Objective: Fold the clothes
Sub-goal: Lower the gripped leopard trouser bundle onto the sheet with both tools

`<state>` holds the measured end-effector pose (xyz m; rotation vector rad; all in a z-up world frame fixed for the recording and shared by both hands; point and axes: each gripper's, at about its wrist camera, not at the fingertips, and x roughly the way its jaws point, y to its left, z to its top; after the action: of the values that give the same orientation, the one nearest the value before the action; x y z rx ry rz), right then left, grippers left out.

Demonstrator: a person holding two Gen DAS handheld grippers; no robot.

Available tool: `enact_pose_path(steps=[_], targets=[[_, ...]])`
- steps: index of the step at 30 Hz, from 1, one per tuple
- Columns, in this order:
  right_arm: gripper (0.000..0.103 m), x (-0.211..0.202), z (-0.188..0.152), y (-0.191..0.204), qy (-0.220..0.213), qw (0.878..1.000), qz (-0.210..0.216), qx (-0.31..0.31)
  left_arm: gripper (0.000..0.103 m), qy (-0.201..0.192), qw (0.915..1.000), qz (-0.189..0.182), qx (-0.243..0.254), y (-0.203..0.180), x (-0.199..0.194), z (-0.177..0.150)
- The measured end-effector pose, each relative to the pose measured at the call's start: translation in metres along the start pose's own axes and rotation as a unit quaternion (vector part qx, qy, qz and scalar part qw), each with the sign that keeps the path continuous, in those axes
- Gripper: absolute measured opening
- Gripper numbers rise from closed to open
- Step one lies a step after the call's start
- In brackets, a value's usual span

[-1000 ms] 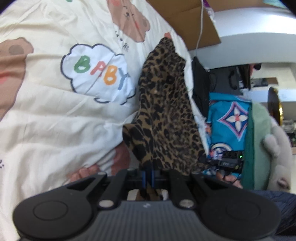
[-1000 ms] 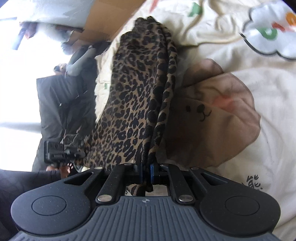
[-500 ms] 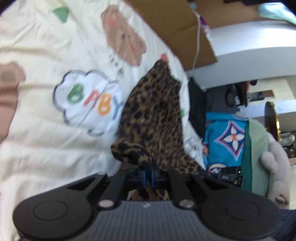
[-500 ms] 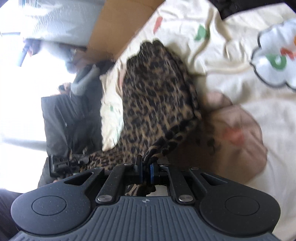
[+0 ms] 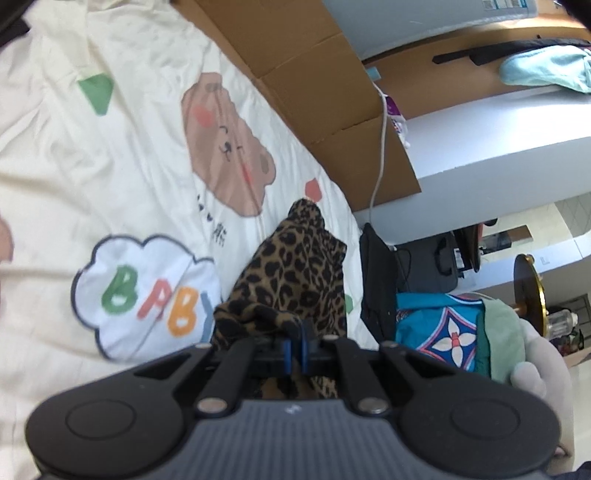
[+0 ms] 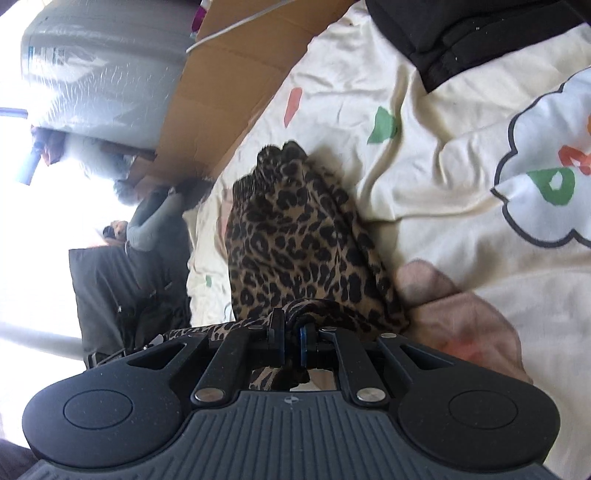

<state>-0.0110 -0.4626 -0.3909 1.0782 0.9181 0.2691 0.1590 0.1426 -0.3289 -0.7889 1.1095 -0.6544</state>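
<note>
A leopard-print garment point(image 5: 295, 273) lies in a long folded heap on the cream bedsheet point(image 5: 92, 177) printed with bears and a "BABY" cloud. My left gripper point(image 5: 294, 341) is shut on one near corner of it, cloth bunched just ahead of the blue pads. In the right wrist view the same leopard-print garment point(image 6: 295, 236) stretches away toward the cardboard, and my right gripper point(image 6: 291, 338) is shut on the other near edge, a rolled hem pinched between its fingers. Cloth hangs down behind both sets of jaws.
A flattened cardboard box point(image 5: 314, 85) stands along the bed's far edge with a white cable point(image 5: 380, 162) over it. Black clothing point(image 6: 461, 33) lies on the sheet at the top. A blue patterned bag point(image 5: 439, 332) and dark luggage point(image 5: 410, 273) sit beside the bed.
Both grippers carried their held corners forward along the garment, so the near part now folds over and the visible length has shortened. Both views tilted up, showing more cardboard.
</note>
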Motion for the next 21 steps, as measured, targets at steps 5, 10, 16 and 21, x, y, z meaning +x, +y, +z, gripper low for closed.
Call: enact_pose_path(steps=[5,10,16,21], targets=[[0.006,0.005,0.014,0.005,-0.017,1.0,-0.007,-0.002,0.005,-0.01,0.9997,0.011,0.02,-0.005,0.013,0.017],[0.006,0.023,0.031,-0.003,-0.024,0.999,-0.025,0.004,0.005,-0.018,0.9991,0.028,0.026,0.003,0.038,0.035],[0.006,0.037,0.041,-0.016,-0.034,0.999,-0.039,0.014,0.005,-0.016,0.998,0.059,0.014,0.021,0.066,0.04],[0.006,0.043,0.047,-0.018,-0.037,0.998,-0.041,0.014,0.005,-0.027,0.9977,0.062,0.0,0.03,0.072,0.044]])
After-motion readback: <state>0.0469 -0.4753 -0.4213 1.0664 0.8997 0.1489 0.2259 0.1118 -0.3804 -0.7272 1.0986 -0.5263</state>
